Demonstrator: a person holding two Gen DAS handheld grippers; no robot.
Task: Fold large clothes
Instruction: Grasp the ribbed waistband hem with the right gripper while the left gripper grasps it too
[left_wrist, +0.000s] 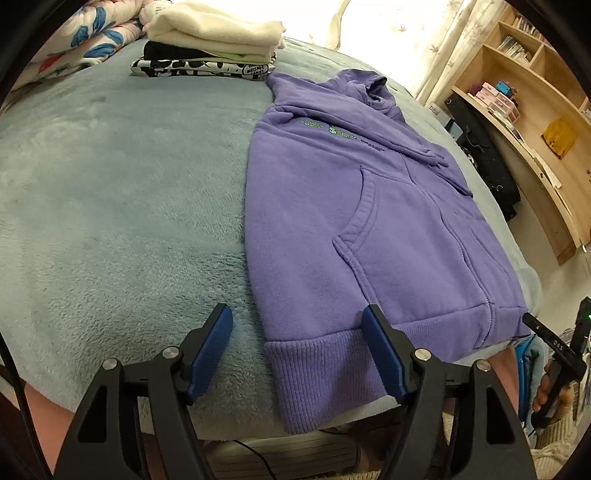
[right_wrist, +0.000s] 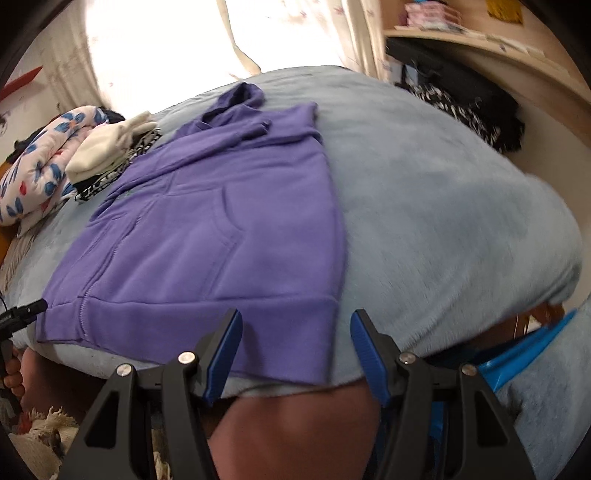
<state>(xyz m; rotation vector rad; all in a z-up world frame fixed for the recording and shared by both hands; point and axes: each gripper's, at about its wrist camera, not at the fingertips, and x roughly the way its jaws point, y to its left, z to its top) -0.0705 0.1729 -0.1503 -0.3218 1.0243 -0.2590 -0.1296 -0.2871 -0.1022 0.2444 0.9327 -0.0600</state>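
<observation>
A purple zip hoodie lies flat on the grey-blue fleece bed cover, sleeves folded in, hood at the far end, ribbed hem toward me. My left gripper is open and empty, just above the hem's left corner. The hoodie shows in the right wrist view too. My right gripper is open and empty, over the hem's right corner at the bed's near edge. The right gripper's body also shows at the far right of the left wrist view.
A stack of folded clothes, cream on top, sits at the bed's far end beside a floral quilt. A wooden shelf and black bags stand to the right of the bed. The bed cover extends right of the hoodie.
</observation>
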